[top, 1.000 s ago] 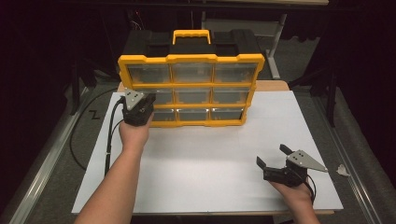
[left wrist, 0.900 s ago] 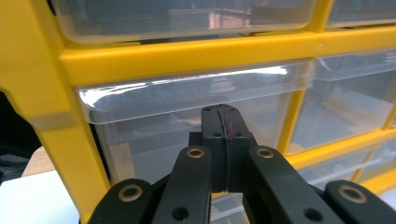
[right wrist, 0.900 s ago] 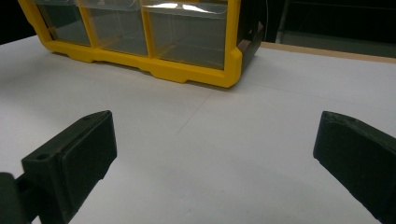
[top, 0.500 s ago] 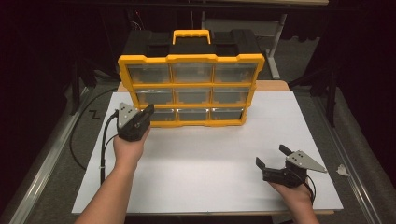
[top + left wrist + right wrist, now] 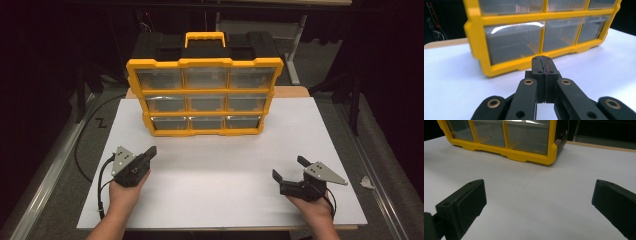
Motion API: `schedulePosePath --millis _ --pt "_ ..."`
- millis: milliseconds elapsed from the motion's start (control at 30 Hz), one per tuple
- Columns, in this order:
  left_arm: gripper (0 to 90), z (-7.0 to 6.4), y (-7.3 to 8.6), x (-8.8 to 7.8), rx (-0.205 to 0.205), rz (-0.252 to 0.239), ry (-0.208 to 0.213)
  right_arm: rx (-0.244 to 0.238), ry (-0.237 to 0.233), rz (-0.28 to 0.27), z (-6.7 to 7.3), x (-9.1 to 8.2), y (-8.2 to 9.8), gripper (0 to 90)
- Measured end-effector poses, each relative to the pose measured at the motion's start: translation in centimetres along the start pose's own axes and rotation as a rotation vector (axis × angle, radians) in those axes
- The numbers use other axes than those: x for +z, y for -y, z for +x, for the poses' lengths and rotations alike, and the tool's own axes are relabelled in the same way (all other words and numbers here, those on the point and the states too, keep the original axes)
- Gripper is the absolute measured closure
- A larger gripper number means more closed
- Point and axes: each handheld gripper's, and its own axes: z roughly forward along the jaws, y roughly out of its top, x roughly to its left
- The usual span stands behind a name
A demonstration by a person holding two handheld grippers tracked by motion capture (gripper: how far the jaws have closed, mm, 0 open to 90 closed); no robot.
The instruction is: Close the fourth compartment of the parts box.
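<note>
resting on the white table [image 5: 215, 170], left gripper [image 5: 150, 152] has fingers pressed together, organizer [image 5: 204, 95] ahead of them; right gripper [image 5: 290, 169] fingers spread, organizer well ahead.

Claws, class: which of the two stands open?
The right claw: its jaws stand wide apart over the white table. The left claw has its jaws pressed together.

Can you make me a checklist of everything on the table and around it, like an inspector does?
Surface: white table top, bare in the middle.
Job's things: yellow drawer box standing upright at the far side, nine clear drawers, all pushed in.
Clutter: crumpled paper scrap by the right edge.
Grippers: left gripper shut, empty; right gripper open, empty.
Cables: black cable trailing from the left gripper.
Surroundings: dark floor, metal rail at left.
</note>
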Motion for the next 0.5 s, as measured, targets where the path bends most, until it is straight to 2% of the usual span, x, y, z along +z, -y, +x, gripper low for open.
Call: schedulePosePath --millis 100,200,233,300,400,500 --pt "89.5 0.1 1.0 -1.1 0.004 -0.031 -0.011 -0.002 0.0 0.005 -0.1 0.0 0.2 0.7" --pt "89.4 0.3 1.5 -1.9 -0.018 -0.044 -0.009 -0.002 0.002 0.006 -0.2 -0.1 0.3 0.7" --pt "89.1 0.2 1.2 -2.5 0.015 -0.062 -0.016 0.001 0.004 0.009 -0.3 -0.2 0.4 0.7" --pt "86.8 0.0 1.0 -2.8 0.023 -0.079 -0.003 0.009 0.005 0.009 -0.4 -0.2 0.4 0.7" --pt "86.3 -0.1 1.1 -2.6 0.025 -0.075 0.011 0.008 0.006 0.011 -0.5 -0.1 0.4 0.7" --pt "81.2 0.1 1.4 -2.0 0.02 -0.046 0.039 0.013 0.011 0.02 -0.4 0.0 0.5 0.7"
